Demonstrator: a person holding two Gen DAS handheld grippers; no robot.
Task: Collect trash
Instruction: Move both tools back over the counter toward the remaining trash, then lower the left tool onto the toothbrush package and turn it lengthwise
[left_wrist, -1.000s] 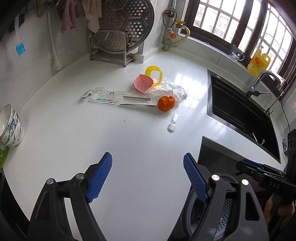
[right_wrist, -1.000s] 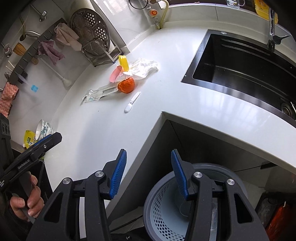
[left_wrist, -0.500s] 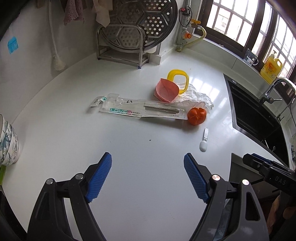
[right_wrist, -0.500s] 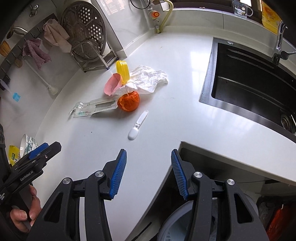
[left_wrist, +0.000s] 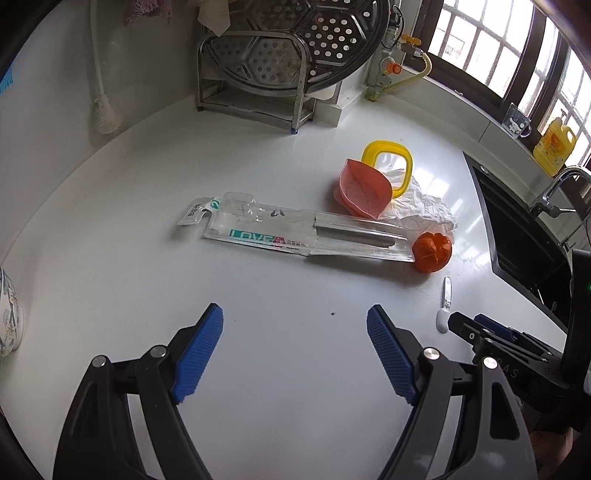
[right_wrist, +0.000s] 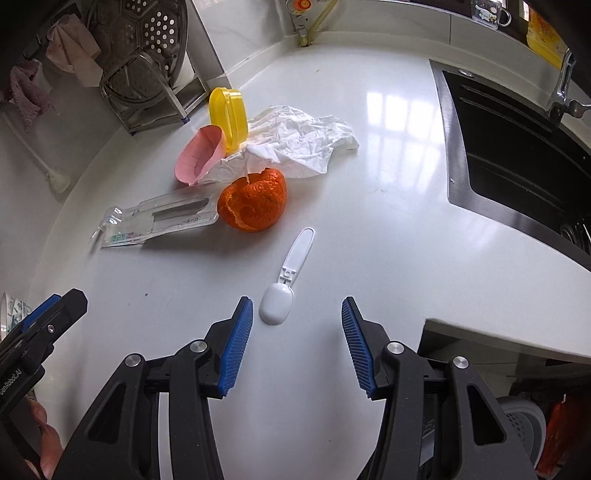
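Left wrist view: the left gripper (left_wrist: 294, 354) hangs over the white table (left_wrist: 110, 206), its blue ribbed fingers (left_wrist: 199, 354) spread wide with nothing between them. Ahead lies the clutter: a long clear plastic blister pack with teal lettering (left_wrist: 295, 236), an orange fruit peel (left_wrist: 431, 252) touching the pack's right end, a crumpled white paper tissue (left_wrist: 424, 212) behind the peel, a pink leaf-shaped dish (left_wrist: 364, 188) and a yellow-rimmed clear lid (left_wrist: 387, 166). A small white plastic spoon (left_wrist: 444, 306) lies nearer, just beside the tip of the right gripper (left_wrist: 480, 332).

Right wrist view: the right gripper (right_wrist: 297, 343) also stands released, fingers (right_wrist: 236, 347) parted and empty. The spoon (right_wrist: 286, 280) lies on the table, its bowl just ahead of the left finger, untouched. Peel (right_wrist: 253, 205), tissue (right_wrist: 295, 144) and blister pack (right_wrist: 159, 218) lie beyond. A grey perforated bin (right_wrist: 524, 424) shows below the table edge, lower right.

Assessment: no trash is collected yet. All loose items remain on the table; everything is left to do, with the spoon apparently first.
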